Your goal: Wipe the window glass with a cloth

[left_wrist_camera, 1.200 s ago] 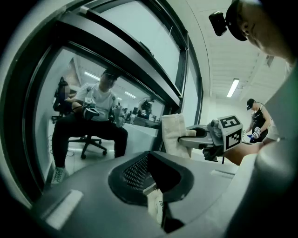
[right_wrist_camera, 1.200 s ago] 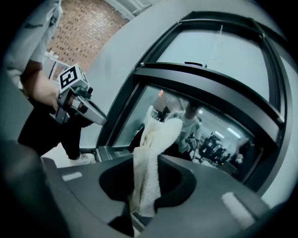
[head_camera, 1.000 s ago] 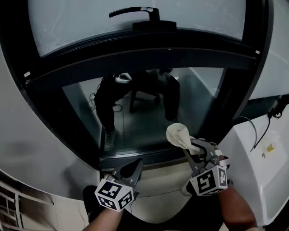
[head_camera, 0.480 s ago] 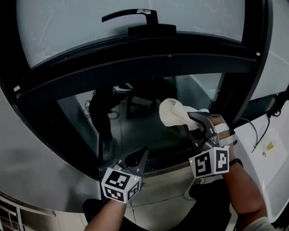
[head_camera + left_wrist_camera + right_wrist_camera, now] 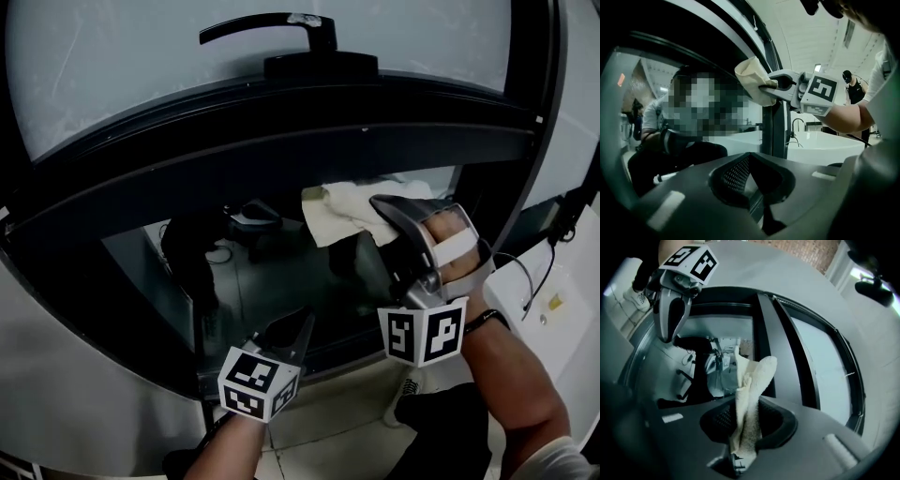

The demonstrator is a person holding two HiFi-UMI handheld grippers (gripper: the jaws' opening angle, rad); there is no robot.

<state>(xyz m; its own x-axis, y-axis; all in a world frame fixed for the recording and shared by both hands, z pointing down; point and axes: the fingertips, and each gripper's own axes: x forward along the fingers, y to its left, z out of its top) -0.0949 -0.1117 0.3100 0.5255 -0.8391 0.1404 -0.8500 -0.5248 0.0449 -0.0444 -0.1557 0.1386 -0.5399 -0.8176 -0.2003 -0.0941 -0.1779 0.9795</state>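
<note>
A cream cloth (image 5: 342, 211) is bunched in my right gripper (image 5: 382, 214), which is shut on it. The cloth lies against the top of the lower window glass (image 5: 272, 281), just under the black crossbar (image 5: 281, 131). In the right gripper view the cloth (image 5: 749, 399) stands up between the jaws of the right gripper (image 5: 747, 416). My left gripper (image 5: 298, 330) hangs low by the pane's bottom edge, shut and holding nothing. The left gripper view shows its jaws (image 5: 749, 158) closed and the cloth (image 5: 753, 84) above them. The glass reflects a person.
A black window handle (image 5: 272, 28) sits on the frosted upper pane. A black upright frame post (image 5: 534, 141) bounds the pane on the right. A white fixture (image 5: 553, 300) with a thin cable stands at the right. Tiled floor lies below.
My right gripper has risen and moved left with the cloth, from the pane's lower right up to its top edge. The left gripper has stayed low.
</note>
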